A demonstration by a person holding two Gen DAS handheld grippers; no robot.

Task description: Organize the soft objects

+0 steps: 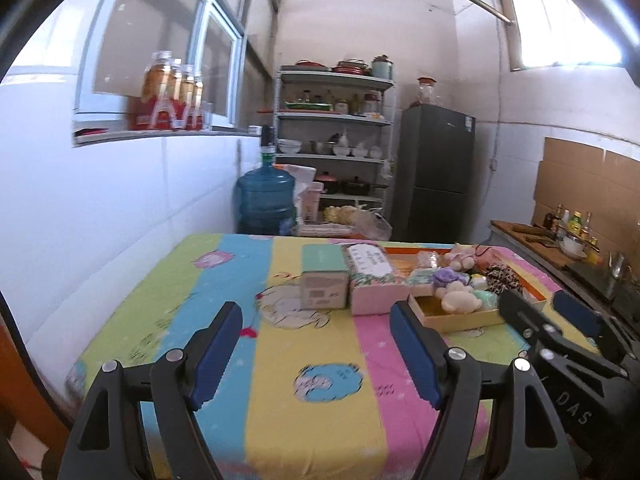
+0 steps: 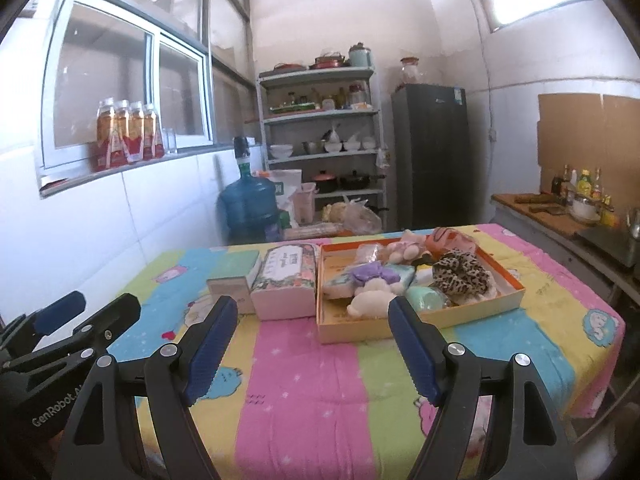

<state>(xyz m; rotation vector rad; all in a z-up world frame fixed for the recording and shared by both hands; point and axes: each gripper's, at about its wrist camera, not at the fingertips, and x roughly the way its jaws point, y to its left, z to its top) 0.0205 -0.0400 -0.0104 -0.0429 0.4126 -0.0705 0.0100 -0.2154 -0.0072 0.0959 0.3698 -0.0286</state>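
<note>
Boxes (image 2: 280,284) beside toy-filled tray (image 2: 516,290).

In the left wrist view the right gripper (image 1: 548,304) covers the tray's (image 1: 460,318) near right corner and part of the leopard cloth (image 1: 500,278). The bottles (image 1: 172,92) on the sill are blurred. Print on the tissue box (image 2: 286,264) is too small to read. The desk (image 2: 320,400) runs off the bottom edge. Toys in the tray overlap, hiding one another's lower parts.

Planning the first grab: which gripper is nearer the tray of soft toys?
Right. The right gripper hangs open just in front of the tray; the left gripper is open too, off to the tray's left, facing the boxes.
</note>
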